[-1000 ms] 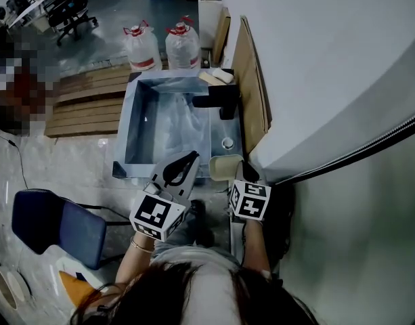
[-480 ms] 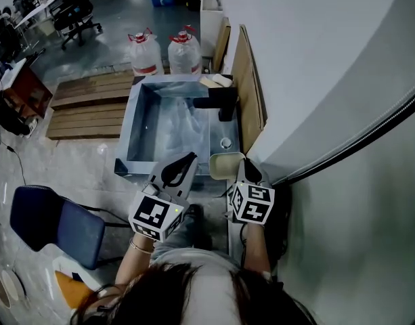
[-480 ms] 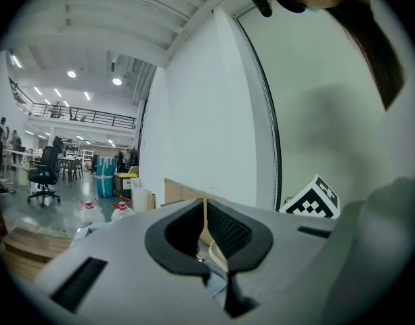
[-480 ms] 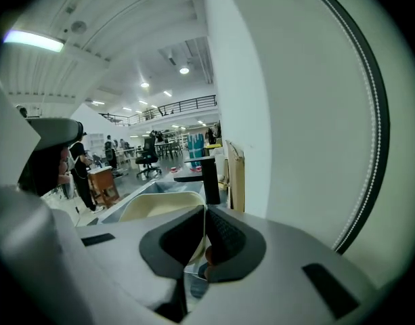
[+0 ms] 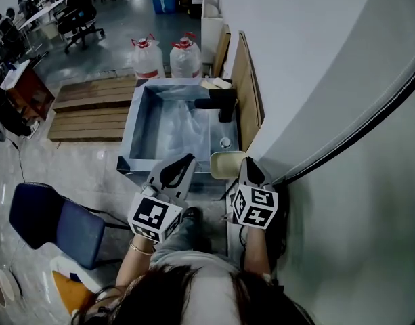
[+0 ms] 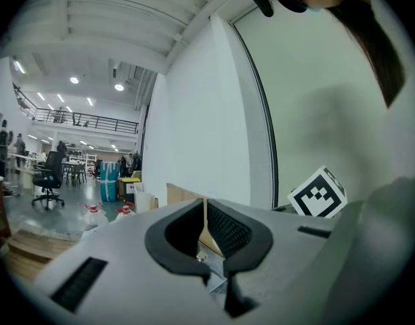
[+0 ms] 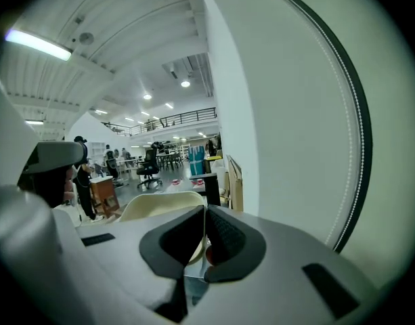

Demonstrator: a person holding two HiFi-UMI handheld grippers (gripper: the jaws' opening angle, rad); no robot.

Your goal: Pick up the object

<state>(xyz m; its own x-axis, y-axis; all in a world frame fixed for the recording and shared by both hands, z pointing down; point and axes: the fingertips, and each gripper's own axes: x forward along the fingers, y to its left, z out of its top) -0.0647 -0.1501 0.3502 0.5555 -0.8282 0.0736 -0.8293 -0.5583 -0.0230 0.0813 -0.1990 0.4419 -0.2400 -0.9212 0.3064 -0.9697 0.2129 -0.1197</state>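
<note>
Sitting on the sink ledge (image 5: 229,128) is a cream bowl (image 5: 224,165).

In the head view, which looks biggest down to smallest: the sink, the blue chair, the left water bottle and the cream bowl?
1. sink
2. blue chair
3. left water bottle and cream bowl: these look about alike. The bottle is farther from the camera, so I won't rank them.

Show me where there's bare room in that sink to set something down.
The sink basin looks bare in its left half, from the left wall to the pale streak below the black faucet. The right ledge is crowded: the faucet, a round fitting, the cream bowl at the near corner, pale blocks at the far corner.
</note>
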